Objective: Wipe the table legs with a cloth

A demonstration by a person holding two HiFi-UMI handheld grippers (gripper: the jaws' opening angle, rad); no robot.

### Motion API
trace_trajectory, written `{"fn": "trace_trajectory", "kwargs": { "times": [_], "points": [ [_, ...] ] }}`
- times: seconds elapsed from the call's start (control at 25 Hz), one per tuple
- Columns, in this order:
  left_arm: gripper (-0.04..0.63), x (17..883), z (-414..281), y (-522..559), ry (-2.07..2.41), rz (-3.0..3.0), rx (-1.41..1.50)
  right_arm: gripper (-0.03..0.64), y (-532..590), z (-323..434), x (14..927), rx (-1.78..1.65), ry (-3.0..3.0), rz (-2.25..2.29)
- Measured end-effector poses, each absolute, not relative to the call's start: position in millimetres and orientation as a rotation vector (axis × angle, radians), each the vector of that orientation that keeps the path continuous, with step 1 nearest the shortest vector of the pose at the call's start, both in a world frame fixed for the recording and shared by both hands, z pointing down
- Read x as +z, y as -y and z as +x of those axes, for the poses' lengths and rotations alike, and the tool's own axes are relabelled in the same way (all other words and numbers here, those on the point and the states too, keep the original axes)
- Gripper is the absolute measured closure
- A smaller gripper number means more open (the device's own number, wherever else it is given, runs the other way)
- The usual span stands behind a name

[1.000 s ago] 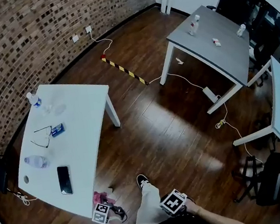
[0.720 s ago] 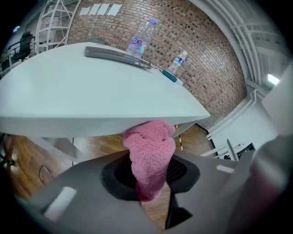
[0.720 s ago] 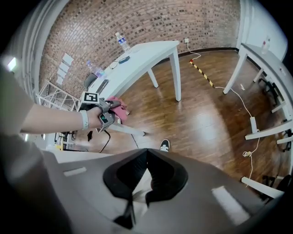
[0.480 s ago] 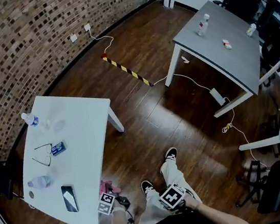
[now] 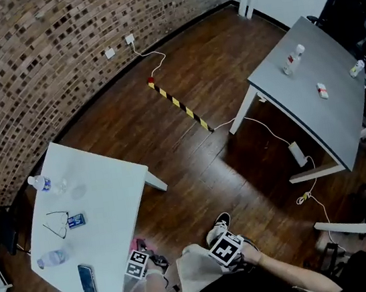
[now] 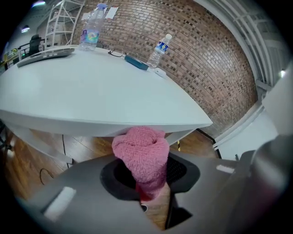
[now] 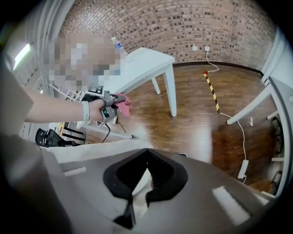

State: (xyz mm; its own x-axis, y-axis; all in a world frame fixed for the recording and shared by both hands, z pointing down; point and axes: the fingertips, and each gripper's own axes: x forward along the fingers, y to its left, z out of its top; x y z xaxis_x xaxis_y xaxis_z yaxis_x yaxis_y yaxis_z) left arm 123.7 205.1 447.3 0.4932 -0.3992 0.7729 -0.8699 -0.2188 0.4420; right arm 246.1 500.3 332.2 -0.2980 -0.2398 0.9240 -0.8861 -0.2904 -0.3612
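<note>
Pink fluffy cloth (image 6: 142, 153), soft and light, we judge best gripped at its bunched middle, where our left gripper (image 6: 147, 171) clamps it; our right gripper (image 7: 145, 155) is closed, empty.

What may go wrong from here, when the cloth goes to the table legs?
1. The pink cloth sits bunched in the left gripper. Rubbing it on a table leg may pull it out.
2. The phone and a bottle rest near the edge of the white table. A bump may knock them off.
</note>
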Motion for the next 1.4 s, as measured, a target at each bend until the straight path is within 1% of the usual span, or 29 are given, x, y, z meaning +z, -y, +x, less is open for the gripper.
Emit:
{"fn": "trace_trajectory", "kwargs": {
  "times": [0.12, 0.36, 0.48, 0.64, 0.84, 0.92, 1.12, 1.4],
  "points": [
    [0.482, 449, 164, -201, 1.076, 1.815, 0.606, 0.614, -516, 299, 339, 1.672, 1.367, 1.425],
    [0.482, 446, 224, -200, 1.068, 1.767, 0.573, 0.614, -490, 339, 337, 1.697, 1.446, 1.397],
    [0.482, 446, 258, -195, 1.034, 1.785, 0.594, 0.614, -470, 360, 339, 1.664, 1.463, 1.368],
    [0.482, 448, 304, -193, 0.977, 1.798, 0.635, 0.614, -459, 391, 338, 1.702, 1.408, 1.281],
    [0.482, 450, 362, -186, 0.888, 1.845, 0.652, 0.614, -423, 459, 340, 1.598, 1.374, 1.363],
    [0.482, 451, 385, -184, 0.867, 1.838, 0.654, 0.614, -419, 478, 339, 1.662, 1.342, 1.397],
    [0.482, 450, 410, -185, 0.881, 1.813, 0.659, 0.614, -414, 494, 339, 1.775, 1.375, 1.397],
    [0.482, 456, 447, -178, 1.001, 1.756, 0.641, 0.614, -417, 537, 360, 1.729, 1.419, 1.239]
  ]
}}
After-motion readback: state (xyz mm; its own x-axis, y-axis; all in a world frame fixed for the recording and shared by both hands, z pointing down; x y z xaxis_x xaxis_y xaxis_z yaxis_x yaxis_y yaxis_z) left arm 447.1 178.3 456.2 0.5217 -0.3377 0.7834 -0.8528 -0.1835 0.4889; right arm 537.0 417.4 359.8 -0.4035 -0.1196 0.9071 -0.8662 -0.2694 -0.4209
